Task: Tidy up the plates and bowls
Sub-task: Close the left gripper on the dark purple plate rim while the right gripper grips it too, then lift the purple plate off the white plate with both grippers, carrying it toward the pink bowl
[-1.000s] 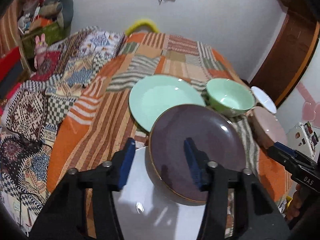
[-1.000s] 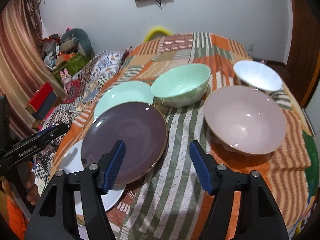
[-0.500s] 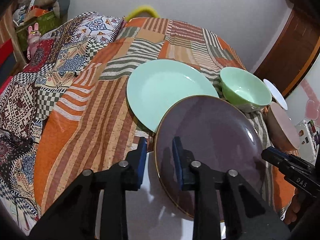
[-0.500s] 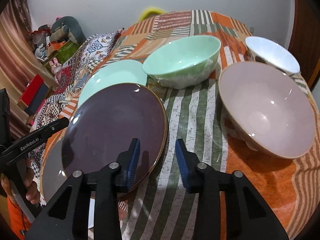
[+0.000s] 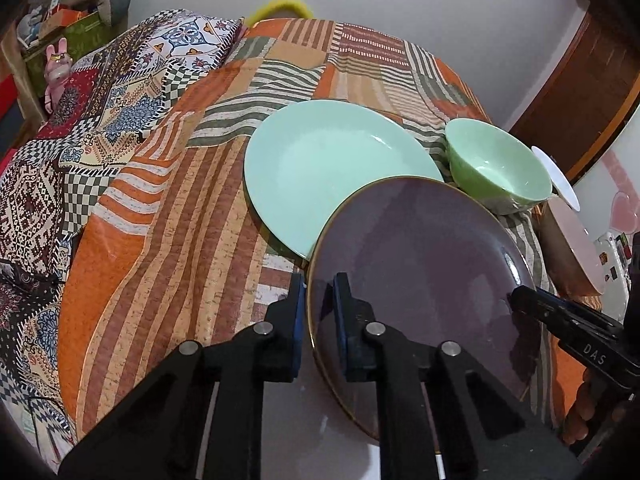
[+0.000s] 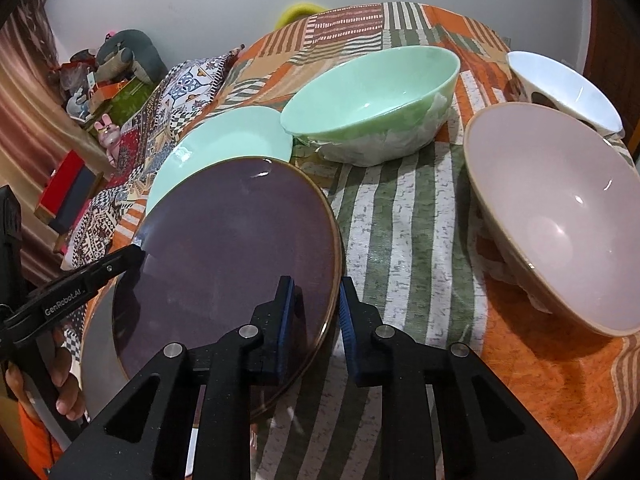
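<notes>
Clamping the purple plate [image 5: 420, 264] from both sides, my left gripper [image 5: 318, 300] pinches its rim at nine o'clock and my right gripper [image 6: 316, 304] pinches the rim at three; the plate sits tilted over a white plate [image 6: 98, 340], most of which it hides; its far edge overlaps the mint plate [image 5: 320, 164] at twelve o'clock; the green bowl [image 6: 372, 96] stands just beside that plate at about one o'clock, its underside wrapped in something pale I cannot make out; the pink bowl [image 6: 560, 208] lies at three o'clock on the striped cloth [image 6: 400, 220], with the white bowl [image 6: 568, 88] touching behind it; left view cuts both off.
</notes>
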The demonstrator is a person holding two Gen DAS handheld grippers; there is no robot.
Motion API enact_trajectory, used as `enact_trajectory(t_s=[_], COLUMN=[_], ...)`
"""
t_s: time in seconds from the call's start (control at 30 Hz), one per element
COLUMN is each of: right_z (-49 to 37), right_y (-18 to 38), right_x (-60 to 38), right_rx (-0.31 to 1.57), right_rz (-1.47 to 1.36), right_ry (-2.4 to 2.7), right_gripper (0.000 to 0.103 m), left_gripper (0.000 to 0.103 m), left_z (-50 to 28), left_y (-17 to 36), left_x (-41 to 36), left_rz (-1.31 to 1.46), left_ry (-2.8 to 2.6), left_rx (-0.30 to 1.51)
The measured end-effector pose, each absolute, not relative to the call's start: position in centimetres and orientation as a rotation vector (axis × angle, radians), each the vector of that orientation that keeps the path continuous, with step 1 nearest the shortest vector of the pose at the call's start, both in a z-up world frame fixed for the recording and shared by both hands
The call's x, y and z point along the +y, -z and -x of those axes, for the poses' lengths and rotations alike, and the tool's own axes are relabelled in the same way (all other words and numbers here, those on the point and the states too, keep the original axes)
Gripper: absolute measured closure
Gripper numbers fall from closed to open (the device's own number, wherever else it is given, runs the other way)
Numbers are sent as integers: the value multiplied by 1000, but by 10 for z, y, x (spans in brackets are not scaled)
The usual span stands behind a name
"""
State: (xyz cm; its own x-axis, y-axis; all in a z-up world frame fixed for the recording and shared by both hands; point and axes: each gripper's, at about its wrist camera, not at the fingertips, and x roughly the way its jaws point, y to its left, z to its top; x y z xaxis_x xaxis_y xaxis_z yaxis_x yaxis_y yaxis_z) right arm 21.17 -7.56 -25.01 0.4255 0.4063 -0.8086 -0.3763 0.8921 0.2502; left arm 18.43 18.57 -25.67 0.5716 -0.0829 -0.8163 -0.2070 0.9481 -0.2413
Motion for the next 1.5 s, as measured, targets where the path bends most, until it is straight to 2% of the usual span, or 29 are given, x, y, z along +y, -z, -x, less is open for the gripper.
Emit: enact_trajectory(t_s=[0.57,1.5], right_z=[-208,-160], right_y=[240,188], right_x=[-78,-130], right_rx=[1017,905], right_rz=[-31,-88], right_ry=[-473,-457], right_gripper=[82,82], left_gripper=[90,90], left_z=[-176,-116], left_y=[251,172], left_x=[174,115], left_rz=[338,305], left_ry=[-84,-8], left_rx=[975,842])
